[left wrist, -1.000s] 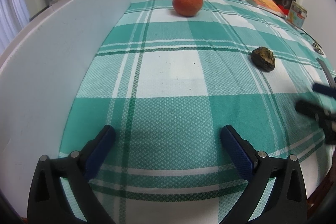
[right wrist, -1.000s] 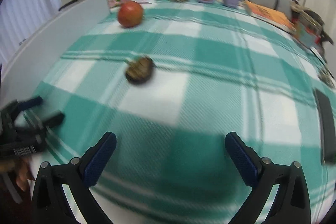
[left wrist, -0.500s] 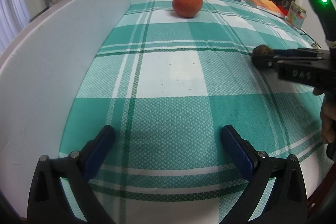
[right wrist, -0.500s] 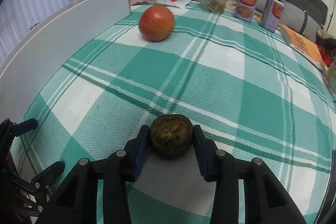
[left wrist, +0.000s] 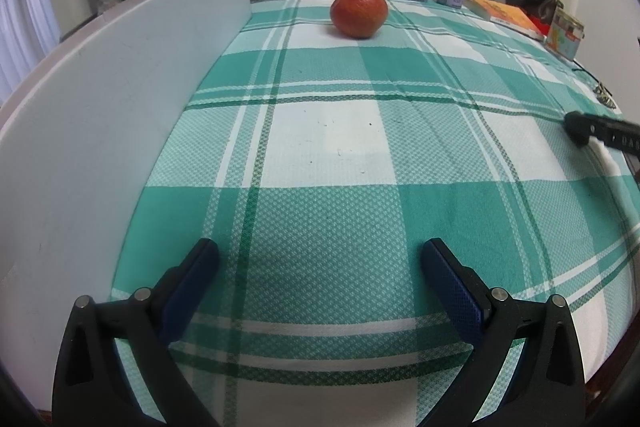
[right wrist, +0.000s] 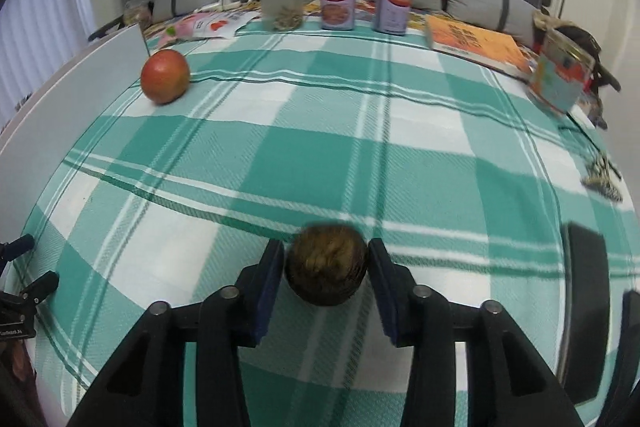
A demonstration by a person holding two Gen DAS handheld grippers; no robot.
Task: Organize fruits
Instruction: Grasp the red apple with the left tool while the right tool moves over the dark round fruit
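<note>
A round red fruit [left wrist: 359, 11] rests at the far side of the green checked tablecloth [left wrist: 328, 219], close to the end of a white board; the right wrist view has the red fruit [right wrist: 165, 76] at the far left. A small dark brown fruit [right wrist: 326, 265] sits between the blue pads of my right gripper [right wrist: 325, 253]. Its jaws are opening, though the pads still touch the fruit's sides. My left gripper [left wrist: 320, 253] stands open over bare cloth near the front edge with nothing in it. At the right edge of the left wrist view only a black part of the right gripper [left wrist: 600, 135] shows.
A tall white board [left wrist: 120, 107] walls off the left side. At the back stand a clear jar [right wrist: 282, 1] and two cans [right wrist: 338, 5]. An orange book [right wrist: 476, 45], a printed tin [right wrist: 560, 75], keys [right wrist: 602, 179] and a black phone [right wrist: 586, 307] line the right side.
My right gripper closed around the brown fruit, then swung to the right with it, leaving the middle of the left wrist view. The left gripper and the red fruit have stayed put.
</note>
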